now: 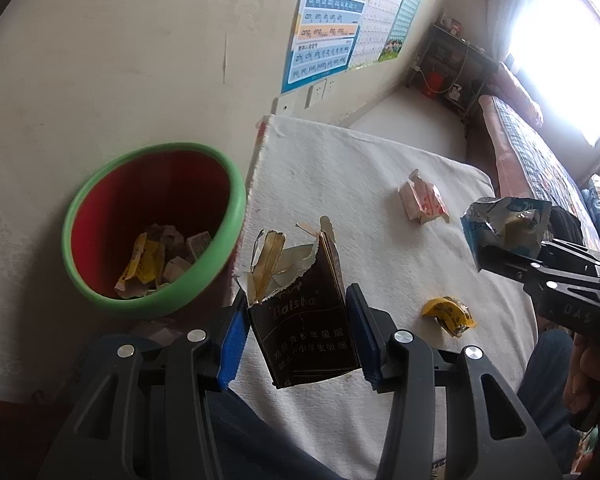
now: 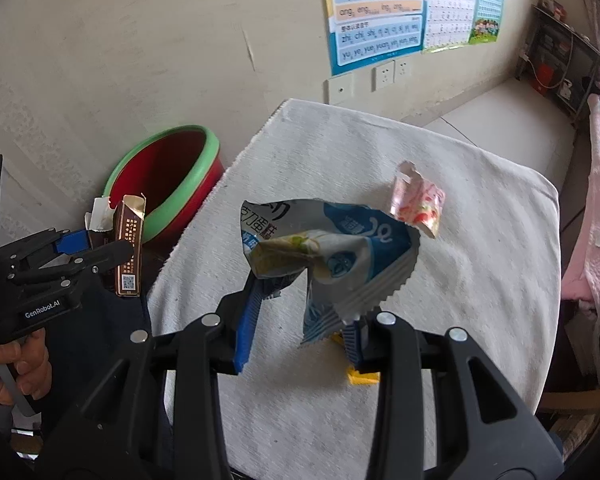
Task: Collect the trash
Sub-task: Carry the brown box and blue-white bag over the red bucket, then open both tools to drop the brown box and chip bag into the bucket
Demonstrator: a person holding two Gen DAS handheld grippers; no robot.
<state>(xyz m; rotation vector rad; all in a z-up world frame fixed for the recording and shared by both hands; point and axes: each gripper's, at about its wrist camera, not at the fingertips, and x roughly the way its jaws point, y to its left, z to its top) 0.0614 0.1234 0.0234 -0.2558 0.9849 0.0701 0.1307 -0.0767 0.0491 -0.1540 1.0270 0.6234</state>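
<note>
White towel-covered table (image 1: 340, 168), red bin with green rim (image 1: 156, 224) at its left edge, already part filled. Left gripper (image 1: 298, 336) clamped on torn brown cigarette pack (image 1: 304, 320), just right of bin; right gripper (image 2: 300, 320) pinching blue snack bag (image 2: 340, 248) above table. Transport step. Next: carry over rim, release. Pink wrapper (image 1: 422, 202), yellow wrapper (image 1: 448, 314) remaining on cloth.

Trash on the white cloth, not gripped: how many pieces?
2: a pink wrapper toward the far side, and a yellow wrapper nearer, by the right gripper. More could be hidden behind the held items.
</note>
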